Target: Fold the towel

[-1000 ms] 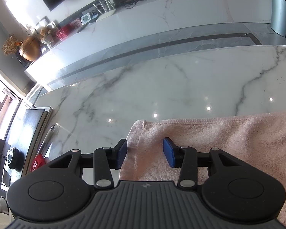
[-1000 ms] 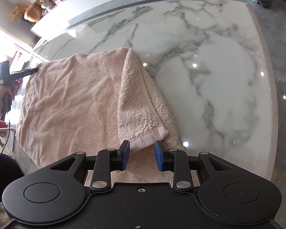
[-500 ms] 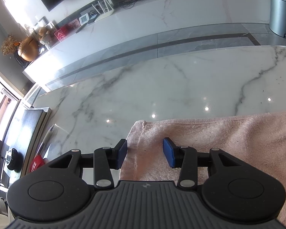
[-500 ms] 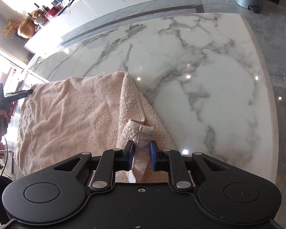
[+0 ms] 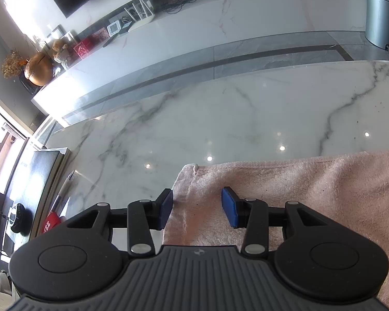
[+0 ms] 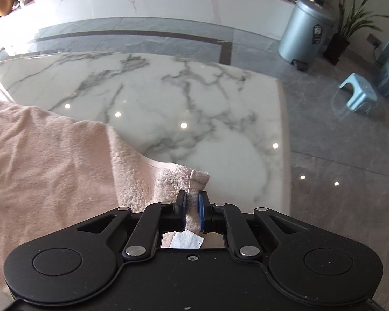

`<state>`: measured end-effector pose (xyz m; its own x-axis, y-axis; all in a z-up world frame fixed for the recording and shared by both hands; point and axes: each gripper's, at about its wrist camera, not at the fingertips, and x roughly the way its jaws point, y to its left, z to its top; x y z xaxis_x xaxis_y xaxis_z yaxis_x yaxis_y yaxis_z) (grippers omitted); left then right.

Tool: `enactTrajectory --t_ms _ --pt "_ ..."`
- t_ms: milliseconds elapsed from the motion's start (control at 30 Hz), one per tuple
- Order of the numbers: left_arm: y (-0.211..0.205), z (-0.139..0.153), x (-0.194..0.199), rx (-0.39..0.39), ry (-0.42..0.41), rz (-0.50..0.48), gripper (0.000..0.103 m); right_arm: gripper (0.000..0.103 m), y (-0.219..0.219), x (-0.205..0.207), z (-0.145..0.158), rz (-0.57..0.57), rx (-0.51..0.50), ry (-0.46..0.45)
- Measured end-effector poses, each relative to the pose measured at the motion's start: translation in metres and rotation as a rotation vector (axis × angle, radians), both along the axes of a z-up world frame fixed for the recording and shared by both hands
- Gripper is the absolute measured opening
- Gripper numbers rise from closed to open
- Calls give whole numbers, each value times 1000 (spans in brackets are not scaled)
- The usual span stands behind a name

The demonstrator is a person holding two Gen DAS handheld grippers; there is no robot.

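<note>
Between right hand-held gripper [image 6: 193, 211] pads, towel [image 6: 51, 168] corner pinched.

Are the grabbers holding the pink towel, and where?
The right gripper pinches the towel by its hemmed corner. The left gripper stands open over another corner.

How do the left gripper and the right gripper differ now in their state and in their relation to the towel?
The left gripper is open, its jaws apart over a corner of the towel that lies flat; the right gripper is shut on the towel's hem. The left has no cloth pinched; the right has just closed on a raised corner. Both have blue pads and point down at the pink towel.
</note>
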<state>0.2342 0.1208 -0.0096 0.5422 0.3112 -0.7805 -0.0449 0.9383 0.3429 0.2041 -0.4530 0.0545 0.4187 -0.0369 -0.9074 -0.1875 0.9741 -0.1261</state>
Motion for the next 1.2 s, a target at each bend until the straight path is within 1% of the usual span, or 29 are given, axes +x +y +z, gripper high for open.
enactTrajectory --t_ms 133,167,267,467,733,900,1067,1200 --pt "1 0 0 -4 -1 3 40 7 -3 18 -5 -14 -64 -23" --pt "0 0 0 -4 -1 3 40 7 -1 24 -8 -9 -91 -23" --pt "1 0 0 -9 -5 5 40 7 0 36 -20 -7 -123 -17" --pt "4 1 -1 -34 -9 10 40 7 -6 52 -43 -34 -104 25" --pt "5 0 -2 -44 -18 11 40 7 -5 53 -54 -31 -104 43" --pt "5 0 -3 -42 -19 8 40 8 -8 54 -57 -37 -90 41" --pt "4 0 -4 -43 -22 6 40 9 -14 54 -56 -66 -64 36" --pt "3 1 -4 -36 -19 0 41 14 -17 51 -52 -89 -53 29"
